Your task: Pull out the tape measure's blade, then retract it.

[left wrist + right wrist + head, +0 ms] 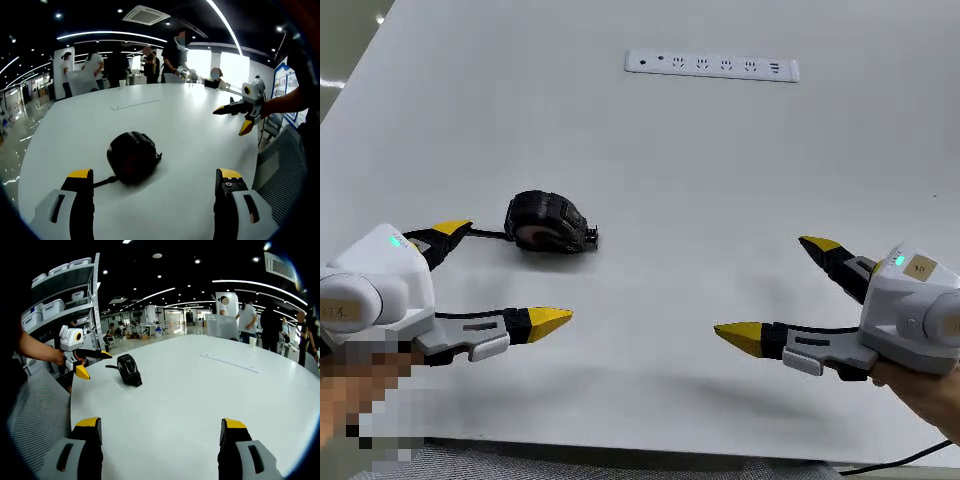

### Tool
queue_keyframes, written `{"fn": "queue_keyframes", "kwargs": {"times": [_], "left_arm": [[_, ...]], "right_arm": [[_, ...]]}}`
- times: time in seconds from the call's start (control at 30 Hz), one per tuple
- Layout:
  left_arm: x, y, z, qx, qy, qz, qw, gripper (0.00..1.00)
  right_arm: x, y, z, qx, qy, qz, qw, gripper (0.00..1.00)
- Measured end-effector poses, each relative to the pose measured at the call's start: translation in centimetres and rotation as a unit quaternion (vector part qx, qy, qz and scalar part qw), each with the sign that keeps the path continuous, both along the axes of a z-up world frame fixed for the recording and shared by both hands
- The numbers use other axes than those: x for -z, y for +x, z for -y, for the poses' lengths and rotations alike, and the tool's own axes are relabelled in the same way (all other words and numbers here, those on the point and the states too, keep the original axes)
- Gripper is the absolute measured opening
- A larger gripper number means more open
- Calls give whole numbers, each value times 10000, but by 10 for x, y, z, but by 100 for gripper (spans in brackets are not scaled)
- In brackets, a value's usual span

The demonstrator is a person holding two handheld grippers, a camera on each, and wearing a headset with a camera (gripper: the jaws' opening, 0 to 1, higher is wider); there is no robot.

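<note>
Found the black tape measure [548,222] lying on the white table [720,180], blade wound in, just ahead of the left gripper [512,272]; saw its thin strap [488,235] running toward one jaw, touching or not impossible to tell; noted those jaws spread wide, pinching nothing; noted the right gripper [762,285] well apart to the right, likewise spread and empty; caught a power strip [712,66] farther back in the head view; picked up people [95,70] standing beyond the table in the left gripper view, shelves [65,285] of boxes in the right gripper view.
</note>
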State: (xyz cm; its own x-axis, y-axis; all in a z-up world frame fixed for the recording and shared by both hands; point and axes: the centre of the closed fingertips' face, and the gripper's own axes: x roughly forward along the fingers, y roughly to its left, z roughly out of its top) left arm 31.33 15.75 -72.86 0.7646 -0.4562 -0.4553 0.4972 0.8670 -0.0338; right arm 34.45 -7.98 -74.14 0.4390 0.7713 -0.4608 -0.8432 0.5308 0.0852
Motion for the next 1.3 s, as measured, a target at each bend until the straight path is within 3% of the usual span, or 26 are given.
{"fn": "queue_keyframes", "kwargs": {"times": [0.2, 0.63, 1.03, 1.3], "left_arm": [[-1, 0, 3, 48, -52, -44, 10000, 99], [1, -3, 1, 37, 48, -74, 10000, 99], [-1, -5, 10, 200, -102, -84, 9997, 99], [-4, -3, 7, 170, -105, -16, 9998, 99]], "right_arm": [[-2, 1, 2, 39, 10, 15, 10000, 99], [-7, -1, 0, 28, 61, 27, 10000, 99], [-7, -5, -9, -36, 115, -13, 9999, 99], [-8, -5, -7, -29, 117, -17, 9999, 99]]}}
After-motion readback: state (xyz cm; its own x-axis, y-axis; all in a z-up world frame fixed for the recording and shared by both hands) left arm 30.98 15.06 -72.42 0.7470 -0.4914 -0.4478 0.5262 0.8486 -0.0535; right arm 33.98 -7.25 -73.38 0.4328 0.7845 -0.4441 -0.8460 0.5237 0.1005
